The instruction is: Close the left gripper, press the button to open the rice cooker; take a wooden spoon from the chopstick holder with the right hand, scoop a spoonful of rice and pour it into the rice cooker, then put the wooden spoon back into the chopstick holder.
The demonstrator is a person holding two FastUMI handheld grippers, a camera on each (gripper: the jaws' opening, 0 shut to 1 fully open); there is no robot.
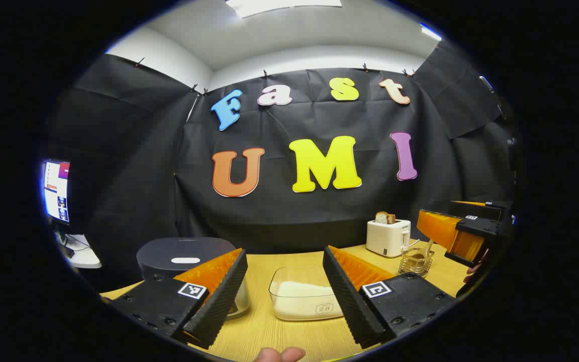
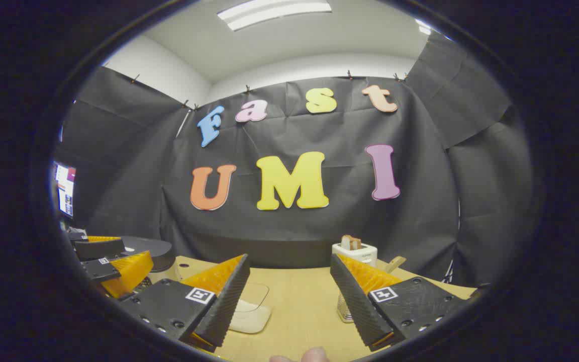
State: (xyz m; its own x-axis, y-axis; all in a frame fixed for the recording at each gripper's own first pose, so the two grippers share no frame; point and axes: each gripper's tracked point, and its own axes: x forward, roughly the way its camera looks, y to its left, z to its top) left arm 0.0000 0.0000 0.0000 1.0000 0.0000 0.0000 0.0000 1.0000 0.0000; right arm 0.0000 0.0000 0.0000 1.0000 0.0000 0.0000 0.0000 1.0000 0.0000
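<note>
The dark rice cooker [image 1: 184,256] stands with its lid down at the table's left, behind my left gripper [image 1: 282,301], which is open and holds nothing. A clear container of white rice [image 1: 302,299] lies straight ahead between its fingers. The wire chopstick holder [image 1: 416,260] with the wooden spoon [image 1: 427,246] stands to the right. Above the holder hovers my right gripper [image 1: 435,207]. In the right gripper view, that gripper [image 2: 289,306] is open and holds nothing. The rice container [image 2: 249,306] is ahead of it, and the spoon handle [image 2: 395,262] pokes up behind its right finger. My left gripper [image 2: 136,251] is at far left by the cooker [image 2: 146,246].
A white toaster [image 1: 387,236] with a slice of bread stands at the back right, also seen as the toaster [image 2: 355,251] in the right gripper view. A lit monitor [image 1: 57,190] sits off the table's left. The wooden table [image 1: 269,332] reaches back to the cloth wall.
</note>
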